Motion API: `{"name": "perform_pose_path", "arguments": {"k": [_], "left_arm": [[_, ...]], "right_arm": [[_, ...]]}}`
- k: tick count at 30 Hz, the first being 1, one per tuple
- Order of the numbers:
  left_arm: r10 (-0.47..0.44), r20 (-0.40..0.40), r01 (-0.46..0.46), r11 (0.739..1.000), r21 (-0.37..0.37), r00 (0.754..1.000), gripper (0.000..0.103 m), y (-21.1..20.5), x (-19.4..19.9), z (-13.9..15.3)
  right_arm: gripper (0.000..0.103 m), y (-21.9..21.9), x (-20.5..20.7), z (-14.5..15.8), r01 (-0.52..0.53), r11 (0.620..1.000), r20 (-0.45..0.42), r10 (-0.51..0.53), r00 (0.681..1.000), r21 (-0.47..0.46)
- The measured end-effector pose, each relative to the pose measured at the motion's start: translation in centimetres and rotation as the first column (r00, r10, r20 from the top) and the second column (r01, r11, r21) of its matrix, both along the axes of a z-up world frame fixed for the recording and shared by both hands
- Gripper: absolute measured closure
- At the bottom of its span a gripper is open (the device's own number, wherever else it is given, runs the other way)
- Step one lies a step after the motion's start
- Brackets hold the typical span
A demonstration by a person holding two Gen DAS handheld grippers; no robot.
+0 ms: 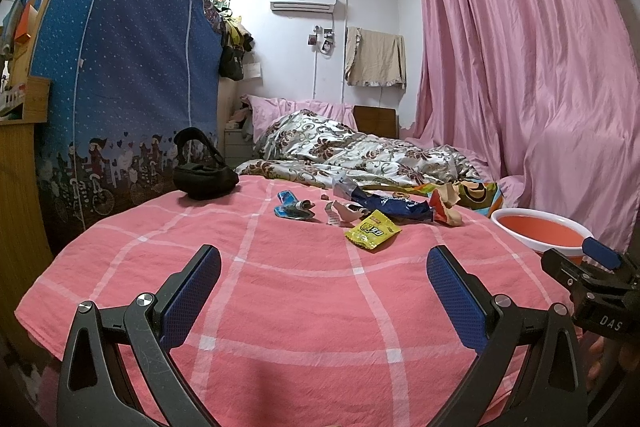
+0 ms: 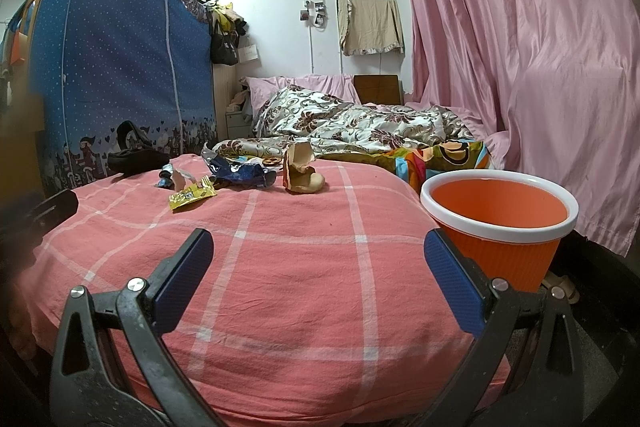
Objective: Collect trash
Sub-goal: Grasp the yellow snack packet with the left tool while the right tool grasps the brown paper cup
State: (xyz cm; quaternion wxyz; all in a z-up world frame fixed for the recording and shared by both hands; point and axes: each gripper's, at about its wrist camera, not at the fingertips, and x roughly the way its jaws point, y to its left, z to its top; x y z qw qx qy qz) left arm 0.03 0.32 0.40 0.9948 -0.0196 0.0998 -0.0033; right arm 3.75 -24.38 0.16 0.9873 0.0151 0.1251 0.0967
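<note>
Trash lies in a cluster on the pink checked bed sheet (image 1: 280, 307): a yellow wrapper (image 1: 372, 231), a crumpled dark blue wrapper (image 1: 394, 205), a light blue wrapper (image 1: 294, 207), torn paper bits (image 1: 343, 213) and a torn brown paper bag (image 1: 446, 205). My left gripper (image 1: 324, 261) hovers open over the sheet, short of the yellow wrapper. My right gripper (image 2: 318, 245) is also open and holds nothing. It sees the yellow wrapper (image 2: 191, 194), blue wrapper (image 2: 240, 174) and brown bag (image 2: 300, 171) ahead to the left. An orange bin (image 2: 500, 223) with a white rim stands just right of it.
A black bag (image 1: 204, 175) lies at the far left of the bed. A floral quilt (image 1: 352, 151) and a colourful pillow (image 2: 452, 155) sit behind the trash. A blue fabric wardrobe (image 1: 128, 75) stands to the left, pink curtains (image 1: 520, 67) to the right.
</note>
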Motion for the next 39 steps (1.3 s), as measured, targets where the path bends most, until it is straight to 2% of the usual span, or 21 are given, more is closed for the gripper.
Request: {"name": "perform_pose_path", "arguments": {"k": [11,16,23,28,31,34,39], "left_arm": [[-0.007,-0.003,0.007,1.0,0.019,1.0,0.002,-0.9,1.3,1.4],[-0.001,0.002,0.001,1.0,0.0,1.0,0.002,-0.2,3.1,3.0],[-0.015,0.038,0.014,1.0,0.022,0.999,0.002,-0.2,5.8,5.7],[-0.003,0.083,0.0,0.999,0.041,0.997,0.002,-0.2,7.7,6.9],[-0.004,0.103,0.0,0.999,0.042,0.995,0.002,0.1,8.5,7.4],[-0.018,0.072,0.014,0.999,0.046,0.997,0.002,0.2,9.8,7.4],[-0.08,-0.108,0.081,0.997,0.007,0.991,0.002,0.2,12.7,5.8]], "right_arm": [[0.0,0.0,0.5,1.2,-0.004,1.0,-0.007,0.004,1.0,0.003],[0.0,-0.2,1.5,3.5,-0.04,0.999,0.026,0.04,0.999,-0.01],[0.0,0.6,5.0,7.3,-0.121,0.988,0.118,0.131,0.984,-0.092],[0.0,1.3,8.9,9.1,-0.178,0.977,0.135,0.194,0.972,-0.121],[0.0,1.3,11.3,9.2,-0.199,0.973,0.102,0.211,0.972,-0.112],[0.0,1.3,13.4,8.4,-0.21,0.973,0.034,0.214,0.976,-0.101],[0.0,0.7,16.0,6.0,-0.204,0.978,-0.104,0.2,0.974,-0.032]]}}
